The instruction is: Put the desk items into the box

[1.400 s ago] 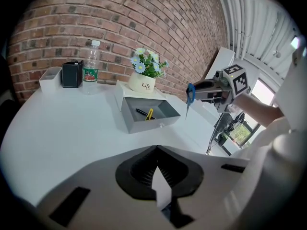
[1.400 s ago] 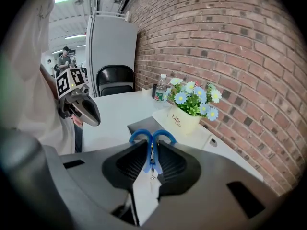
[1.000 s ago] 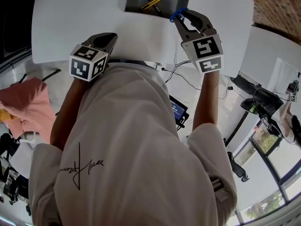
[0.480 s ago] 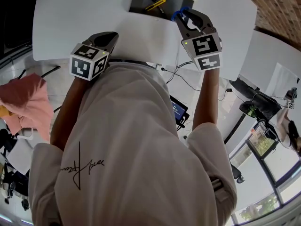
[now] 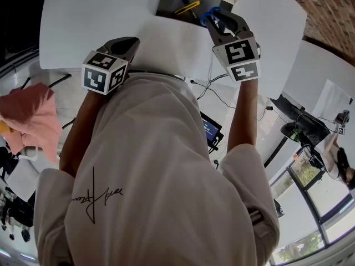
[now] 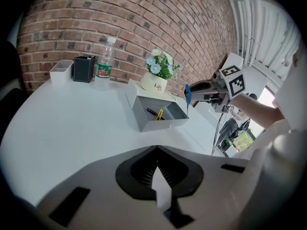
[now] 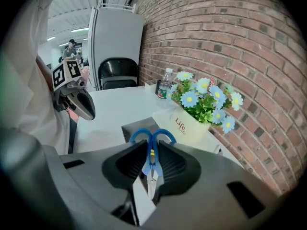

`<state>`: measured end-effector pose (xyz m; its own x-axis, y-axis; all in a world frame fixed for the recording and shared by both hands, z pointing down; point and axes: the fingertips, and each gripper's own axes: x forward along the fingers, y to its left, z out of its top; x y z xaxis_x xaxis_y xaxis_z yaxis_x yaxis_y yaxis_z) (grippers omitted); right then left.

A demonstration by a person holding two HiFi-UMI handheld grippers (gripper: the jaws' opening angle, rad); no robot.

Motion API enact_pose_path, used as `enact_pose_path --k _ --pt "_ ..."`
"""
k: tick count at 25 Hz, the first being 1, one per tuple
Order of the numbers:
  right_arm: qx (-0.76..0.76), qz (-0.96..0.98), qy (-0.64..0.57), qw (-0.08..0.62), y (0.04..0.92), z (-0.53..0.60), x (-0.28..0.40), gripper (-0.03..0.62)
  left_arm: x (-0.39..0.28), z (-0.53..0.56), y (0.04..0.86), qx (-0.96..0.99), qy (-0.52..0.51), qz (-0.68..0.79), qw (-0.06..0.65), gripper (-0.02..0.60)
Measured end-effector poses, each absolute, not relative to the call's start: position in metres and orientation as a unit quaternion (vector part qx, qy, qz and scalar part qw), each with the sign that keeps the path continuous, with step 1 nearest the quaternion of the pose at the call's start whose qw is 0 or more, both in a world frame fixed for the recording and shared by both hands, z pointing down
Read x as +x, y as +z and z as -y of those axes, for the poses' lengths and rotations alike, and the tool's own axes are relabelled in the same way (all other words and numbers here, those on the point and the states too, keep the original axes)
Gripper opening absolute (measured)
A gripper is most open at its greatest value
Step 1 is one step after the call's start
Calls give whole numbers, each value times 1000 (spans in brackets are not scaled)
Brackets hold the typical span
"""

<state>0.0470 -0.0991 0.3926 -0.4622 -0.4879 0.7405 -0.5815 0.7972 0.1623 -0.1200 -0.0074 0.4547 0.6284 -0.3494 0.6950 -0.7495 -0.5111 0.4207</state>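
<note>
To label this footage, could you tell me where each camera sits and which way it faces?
Head view: on the head, steeply down at table, shirt, forearms, left gripper, right gripper.
Left gripper view: on that gripper, toward the box; own shut jaws below, right gripper at right.
Right gripper view: on that gripper, toward the flowerpot; own jaws grip scissors, left gripper at left.
Shared: both gripper views show box and flowerpot.

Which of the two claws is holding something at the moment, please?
The right claw: it grips the blue-handled scissors, whereas the left claw is shut with nothing in it.
</note>
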Motion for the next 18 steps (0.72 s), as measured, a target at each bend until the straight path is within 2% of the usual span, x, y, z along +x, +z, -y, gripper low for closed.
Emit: enact_pose_path --k 18 --pt "279 859 67 425 409 107 31 95 -129 12 461 811 272 346 385 5"
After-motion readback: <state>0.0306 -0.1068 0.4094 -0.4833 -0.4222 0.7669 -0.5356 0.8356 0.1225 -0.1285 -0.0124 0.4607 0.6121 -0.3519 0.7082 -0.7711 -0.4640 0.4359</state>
